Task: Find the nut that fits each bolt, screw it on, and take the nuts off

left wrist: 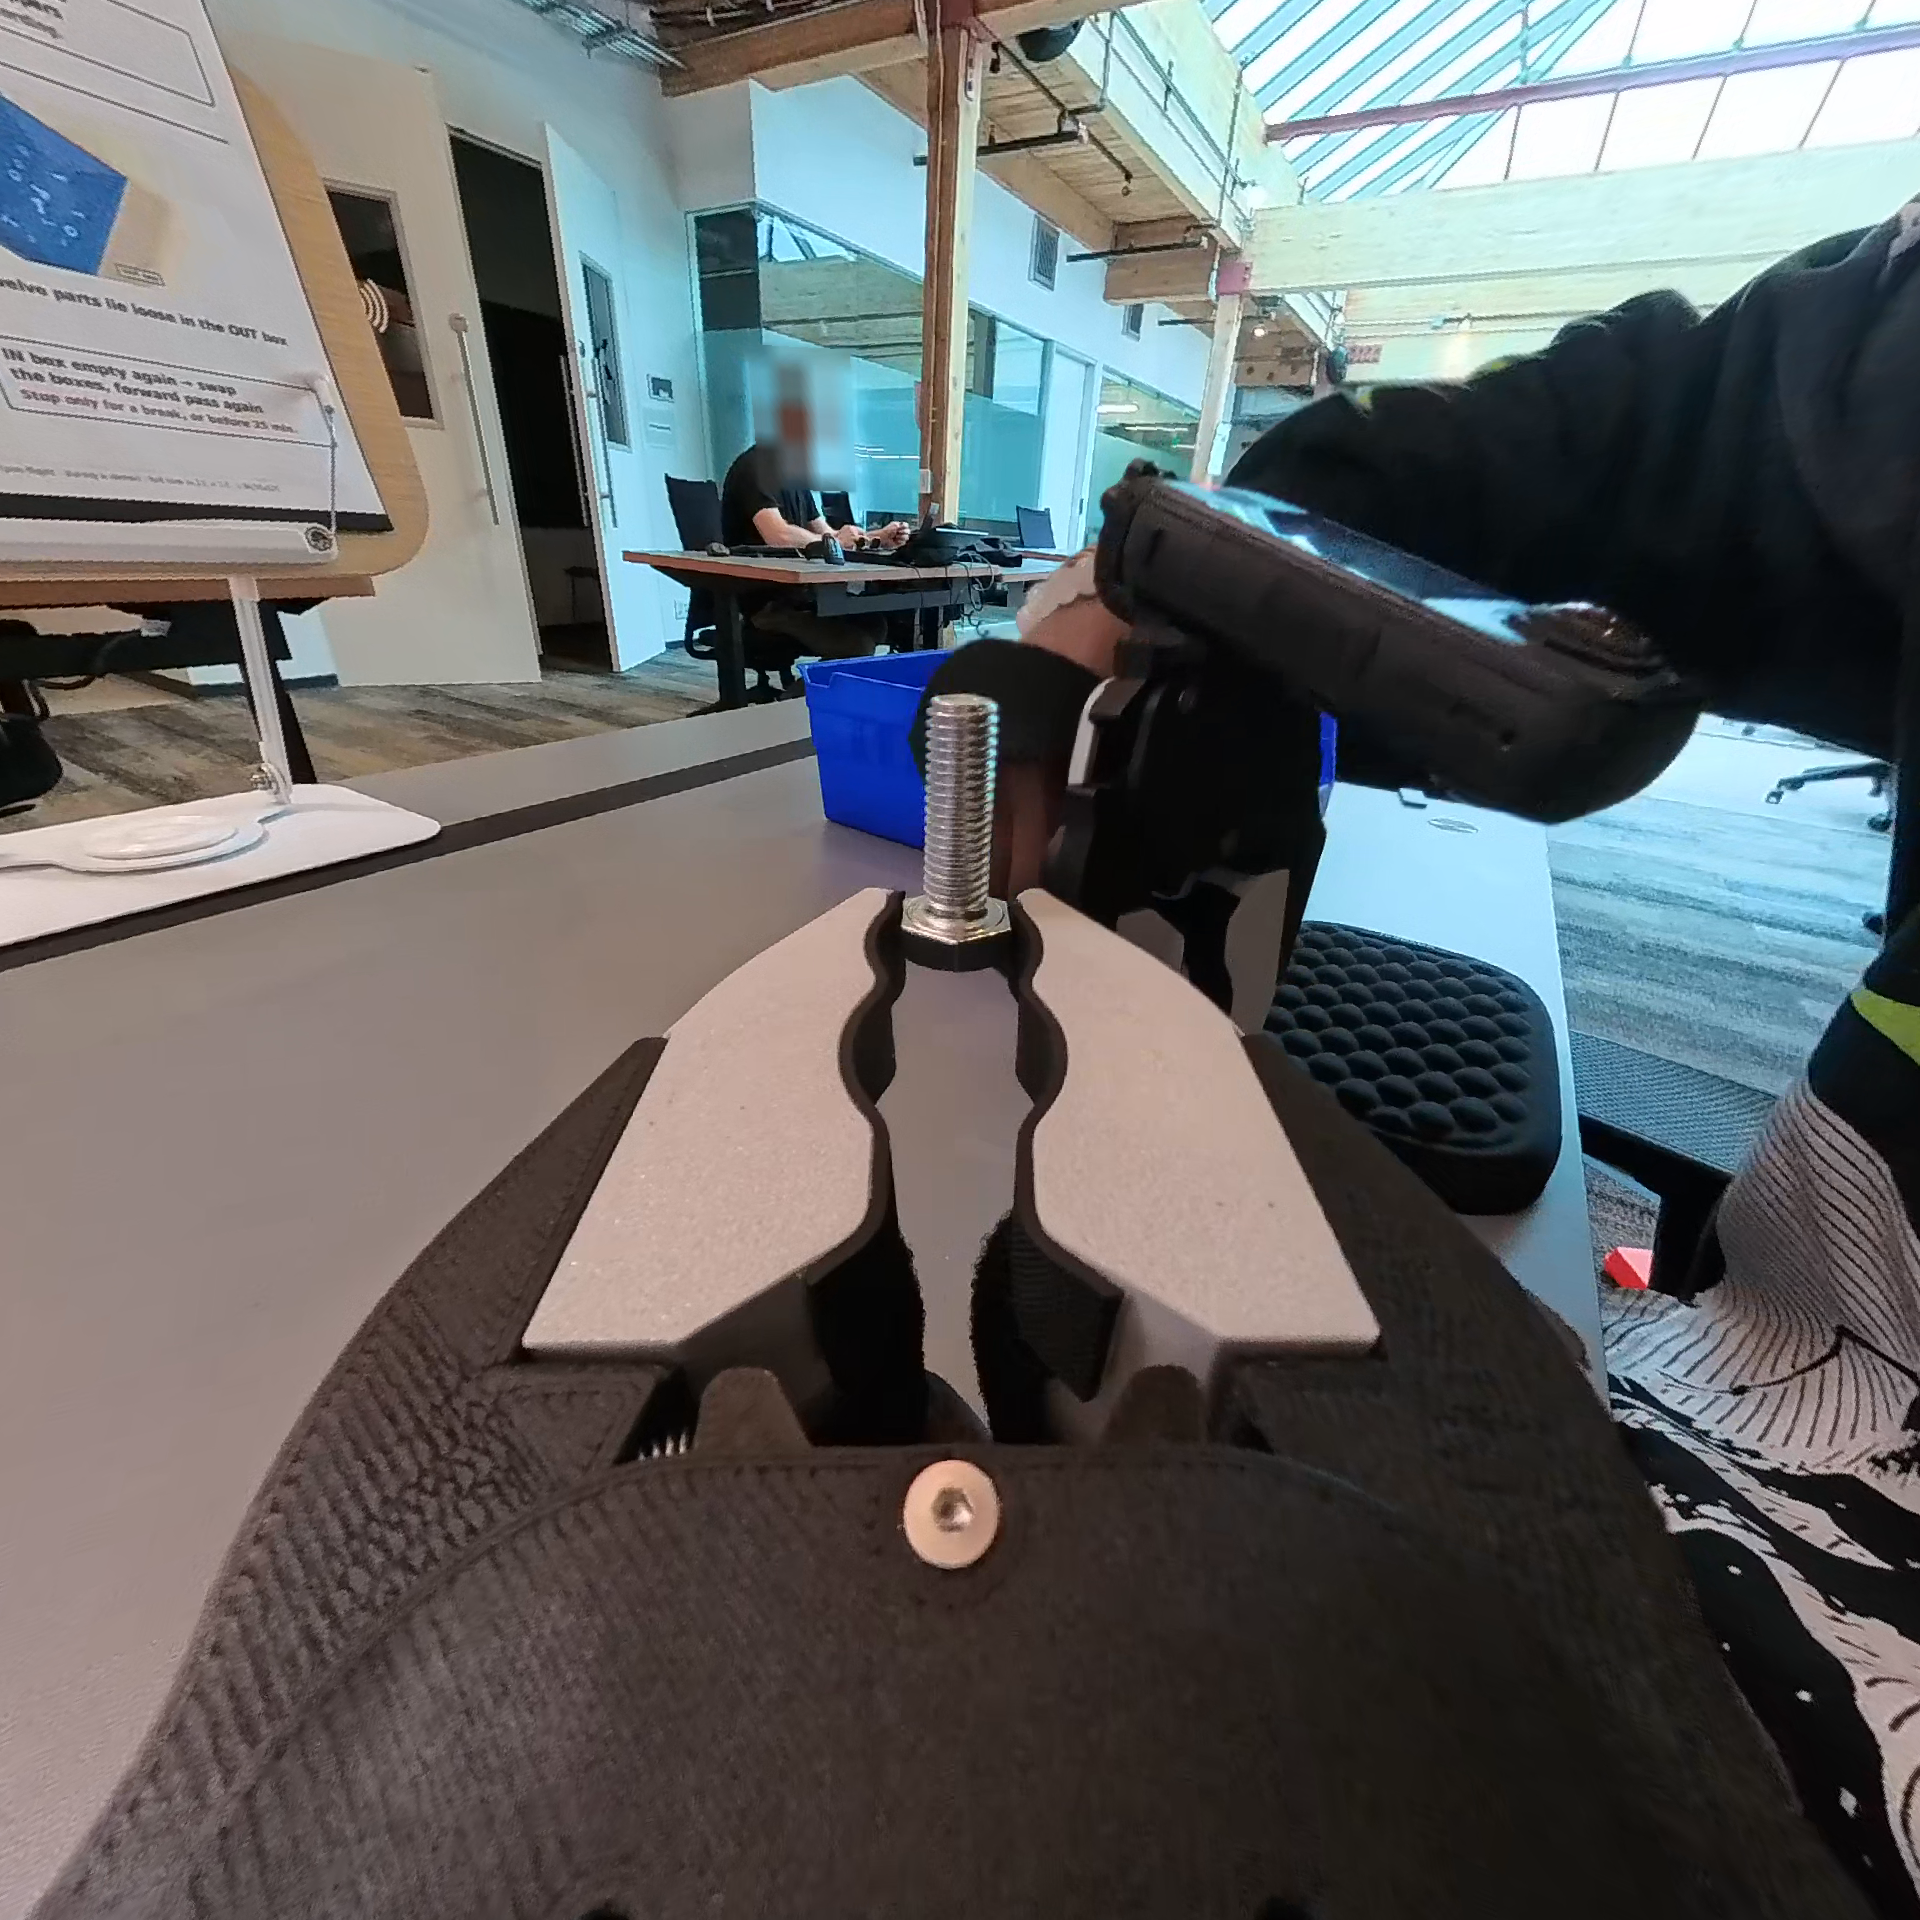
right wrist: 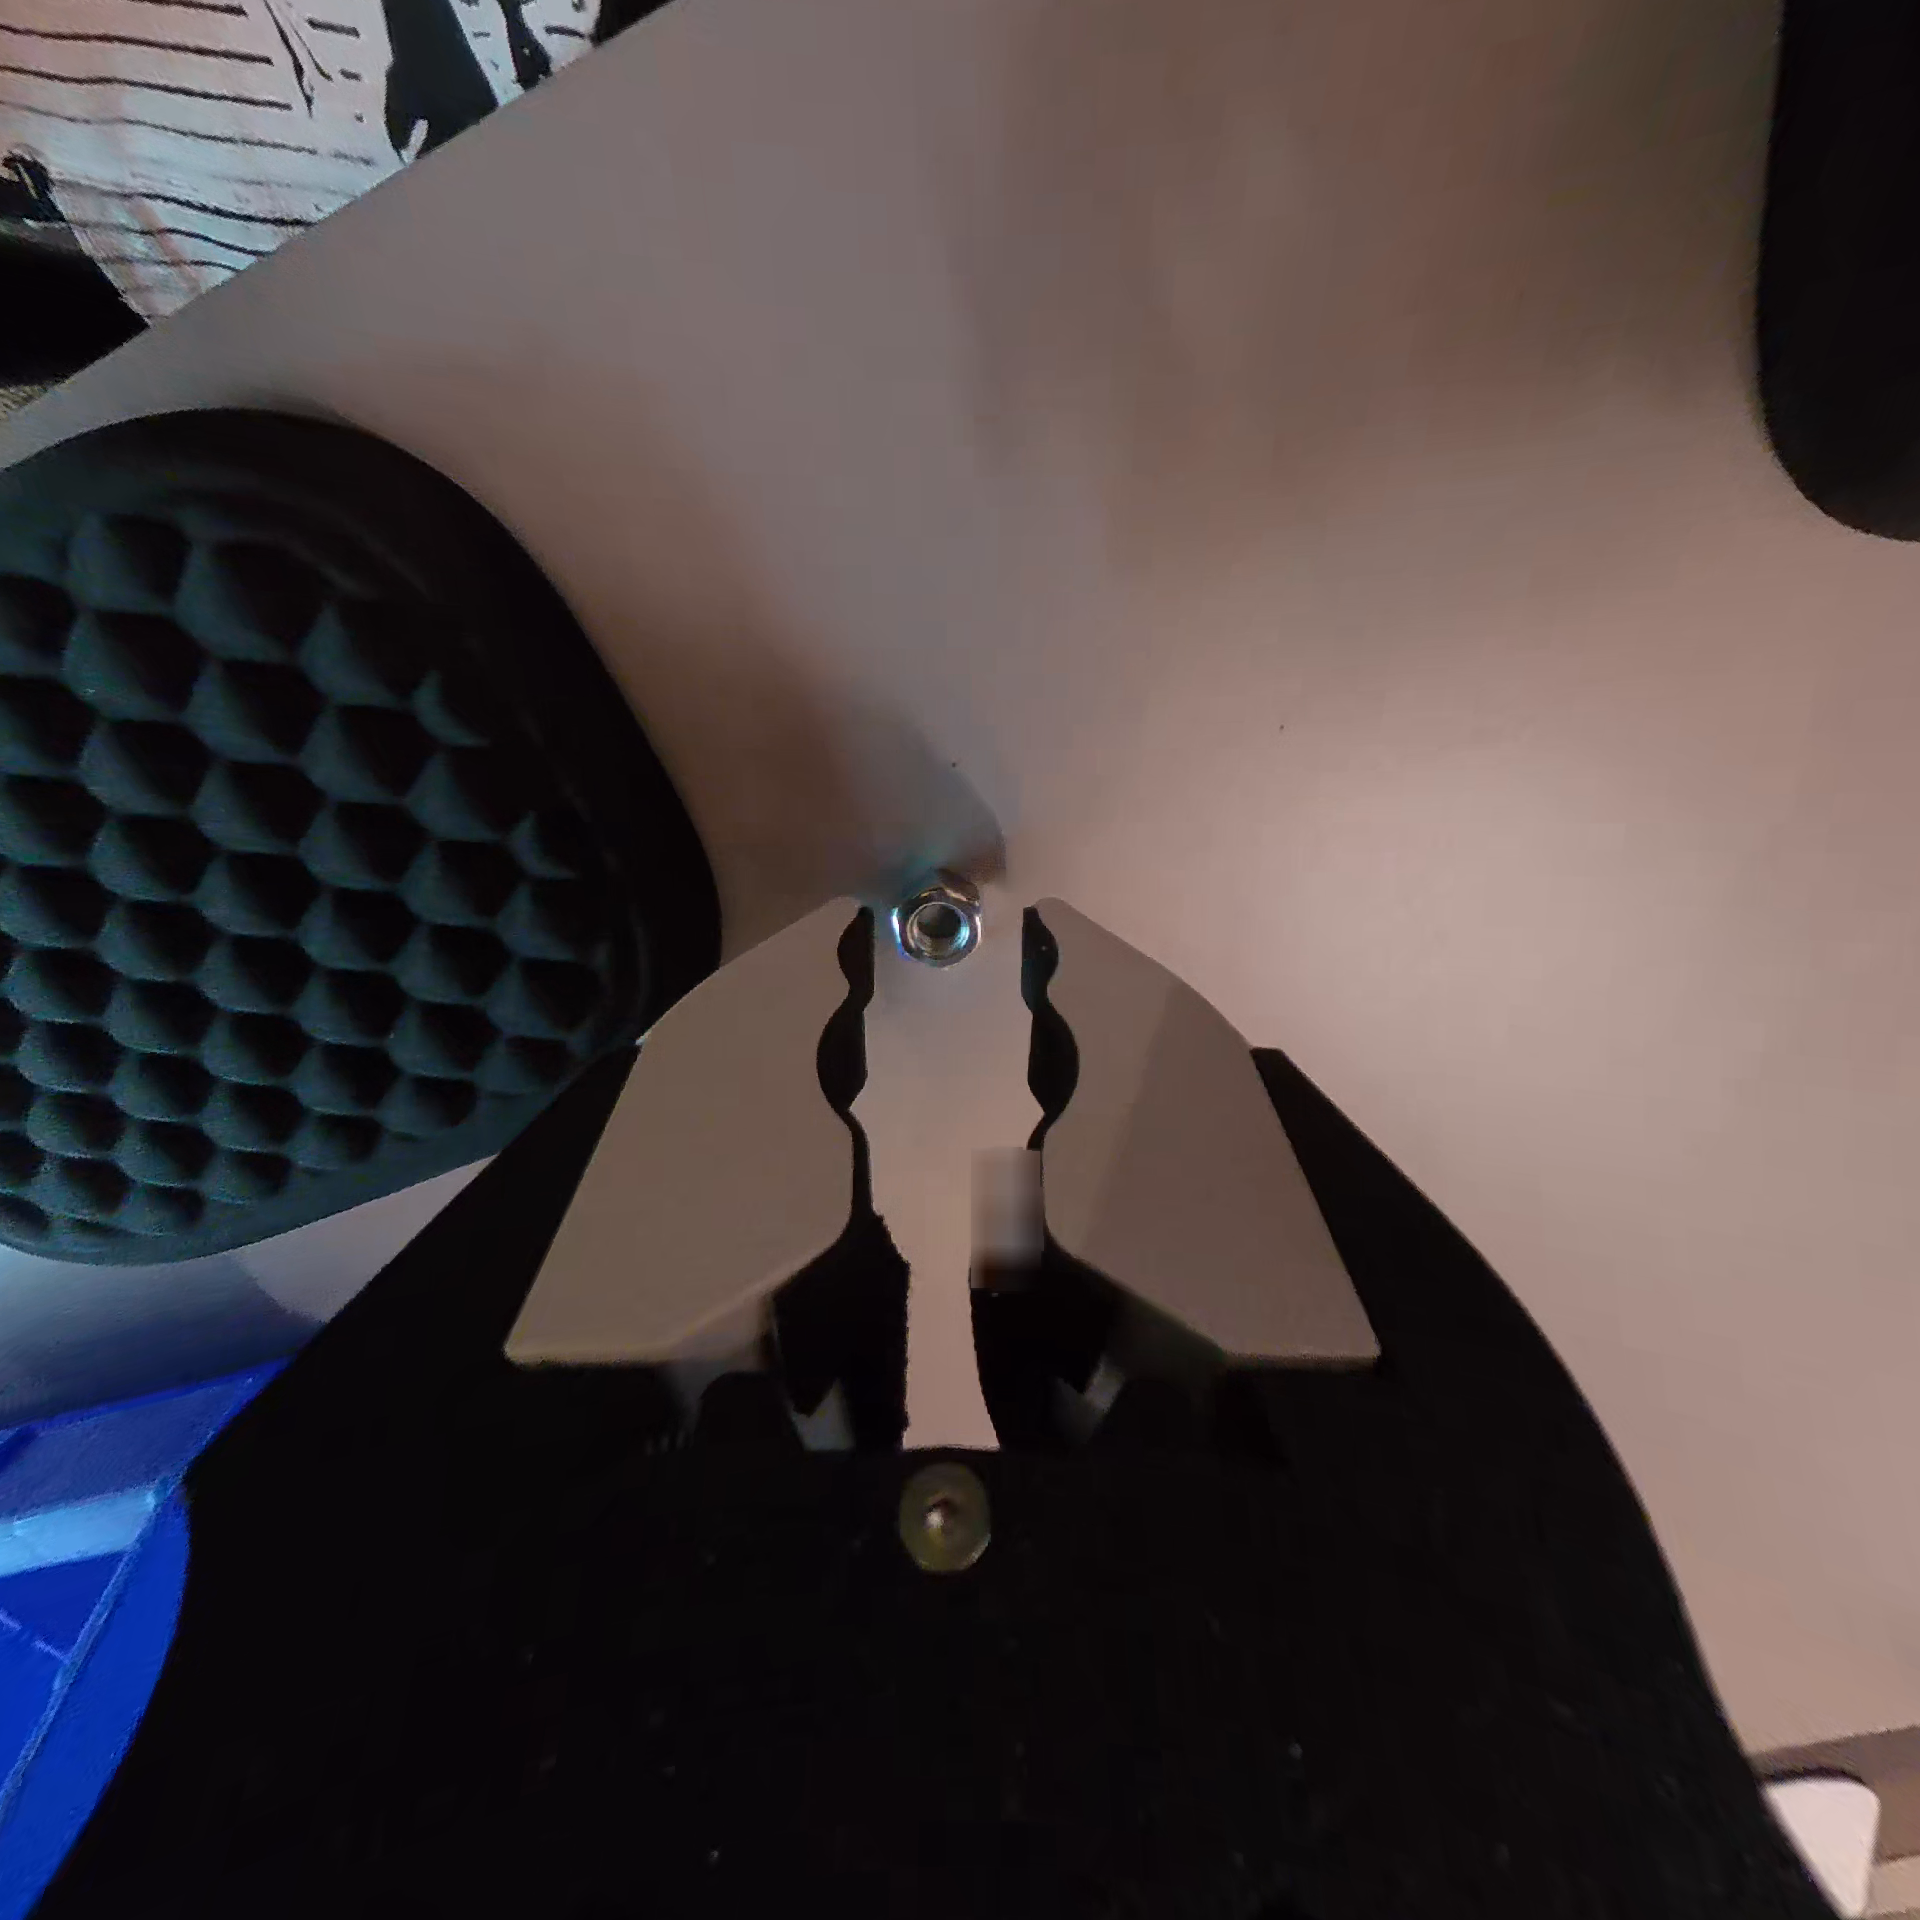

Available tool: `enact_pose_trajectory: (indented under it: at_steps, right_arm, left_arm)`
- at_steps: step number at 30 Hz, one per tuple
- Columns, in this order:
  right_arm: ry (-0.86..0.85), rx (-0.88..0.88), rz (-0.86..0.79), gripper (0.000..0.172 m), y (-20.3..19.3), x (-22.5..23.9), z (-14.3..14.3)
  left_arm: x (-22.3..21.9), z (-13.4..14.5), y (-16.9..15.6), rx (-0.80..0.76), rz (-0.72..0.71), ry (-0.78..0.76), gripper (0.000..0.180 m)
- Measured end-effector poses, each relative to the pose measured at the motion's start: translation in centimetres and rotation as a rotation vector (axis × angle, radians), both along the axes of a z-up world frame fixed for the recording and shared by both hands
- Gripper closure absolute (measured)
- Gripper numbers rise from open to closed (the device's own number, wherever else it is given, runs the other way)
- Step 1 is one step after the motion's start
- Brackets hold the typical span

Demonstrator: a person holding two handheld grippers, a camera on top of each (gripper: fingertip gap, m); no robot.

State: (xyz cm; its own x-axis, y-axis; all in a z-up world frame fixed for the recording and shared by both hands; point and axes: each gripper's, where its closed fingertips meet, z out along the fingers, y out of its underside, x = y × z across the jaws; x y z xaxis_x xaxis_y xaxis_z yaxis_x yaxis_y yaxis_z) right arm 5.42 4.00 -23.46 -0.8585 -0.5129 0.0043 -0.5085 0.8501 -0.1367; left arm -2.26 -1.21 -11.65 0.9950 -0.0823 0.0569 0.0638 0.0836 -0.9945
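Gleaming with ridged threads, the silver steel bolt [left wrist: 958, 810] stands upright, its hex head clamped between the left gripper [left wrist: 958, 940]'s fingers above the smooth grey counter [left wrist: 416, 1039]. The right gripper [right wrist: 940, 925] points down, fingers apart around a small shiny hexagonal nut [right wrist: 935, 928] lying on the counter, not pressing it, beside a black honeycomb-textured pad [right wrist: 260, 831].

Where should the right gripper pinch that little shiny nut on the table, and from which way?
Best guess: pinch the nut on two opposite flat sides, coming straight down from above. It lies flat on the table with its hole facing up, and the right gripper already straddles it, jaws open, a gap showing on the right.
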Motion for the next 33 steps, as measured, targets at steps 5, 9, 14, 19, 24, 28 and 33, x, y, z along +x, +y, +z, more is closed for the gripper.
enact_pose_trajectory:
  at_steps: [5, 9, 14, 19, 24, 28, 33]
  right_arm:
    - [-0.018, 0.005, -0.031, 0.154, 0.5, 0.0, -0.9]
    - [-0.065, -0.042, -0.192, 0.154, 0.4, 0.0, -0.6]
    - [-0.197, -0.203, -0.579, 0.154, -0.5, -1.2, 5.0]
    - [-0.149, -0.371, -0.691, 0.154, -2.0, -3.4, 13.7]
    - [-0.101, -0.334, -0.493, 0.154, -4.6, -2.1, 17.4]
    - [-0.068, -0.257, -0.292, 0.154, -6.3, -0.9, 16.5]
    - [-0.039, -0.176, -0.177, 0.154, -6.9, -1.1, 15.2]
  left_arm:
    - [0.0, 0.0, 0.0, -0.001, -0.004, -0.002, 0.162]
    - [0.1, -0.1, 0.1, -0.009, -0.009, -0.002, 0.162]
    - [0.5, -0.3, 0.3, -0.022, -0.023, 0.025, 0.162]
    - [2.7, 0.0, 0.8, -0.04, -0.125, 0.036, 0.162]
    - [5.8, -0.9, 1.1, -0.082, -0.31, 0.039, 0.162]
    - [7.0, -0.9, 0.7, -0.076, -0.408, 0.015, 0.162]
    - [7.8, -1.1, 0.5, -0.088, -0.478, -0.005, 0.162]
